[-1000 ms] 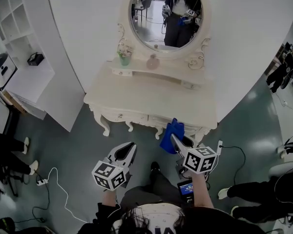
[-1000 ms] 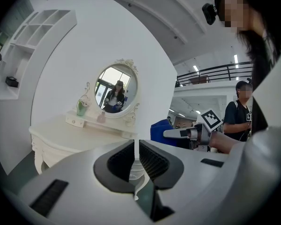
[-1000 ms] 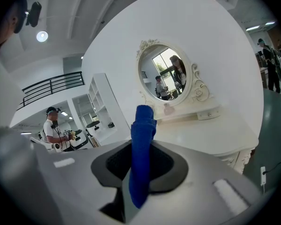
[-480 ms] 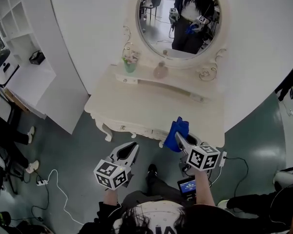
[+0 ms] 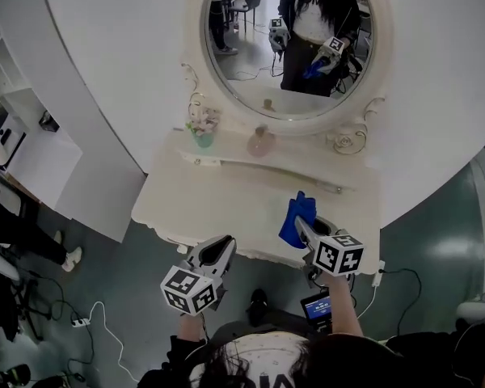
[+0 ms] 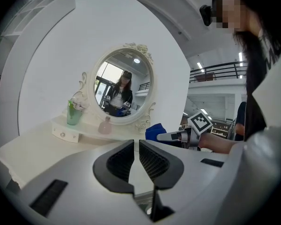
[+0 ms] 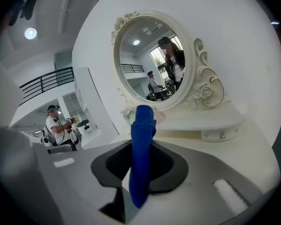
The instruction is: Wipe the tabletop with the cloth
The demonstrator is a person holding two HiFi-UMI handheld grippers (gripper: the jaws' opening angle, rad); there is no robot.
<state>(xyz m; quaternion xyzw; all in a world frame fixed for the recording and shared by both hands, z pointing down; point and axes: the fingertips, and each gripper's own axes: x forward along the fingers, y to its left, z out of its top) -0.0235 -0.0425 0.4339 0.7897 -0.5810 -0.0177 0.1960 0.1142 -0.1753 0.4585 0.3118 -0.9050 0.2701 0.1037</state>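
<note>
**Tabletop still to be wiped, cloth in hand at its front edge**

Grey-green floor lies nearest me, and both grippers are held out from it towards the table. My left gripper (image 6: pixel 136 146) sits low at the front edge of the cream dressing-table tabletop (image 5: pixel 226 208). It points forward, its dark ribbed jaws are pressed almost together, and they hold nothing. My right gripper (image 5: pixel 301 229) reaches a little further in, over the front right part of the top, tilted slightly inward. Its jaws pinch the folded blue cloth (image 7: pixel 141 158), which stands up past the tips and also hangs a little below them.

I cannot tell whether the cloth touches the surface. I judge the wipe as not begun: the cloth is bunched rather than spread flat, and the whole top remains to be covered.

Further back, a narrow raised shelf (image 5: pixel 307 175) carries a green cup of flowers (image 5: pixel 202 136) and a pale pink bottle (image 5: pixel 261 142). Behind them the oval white-framed mirror (image 5: pixel 287 47) rises against the wall.
</note>
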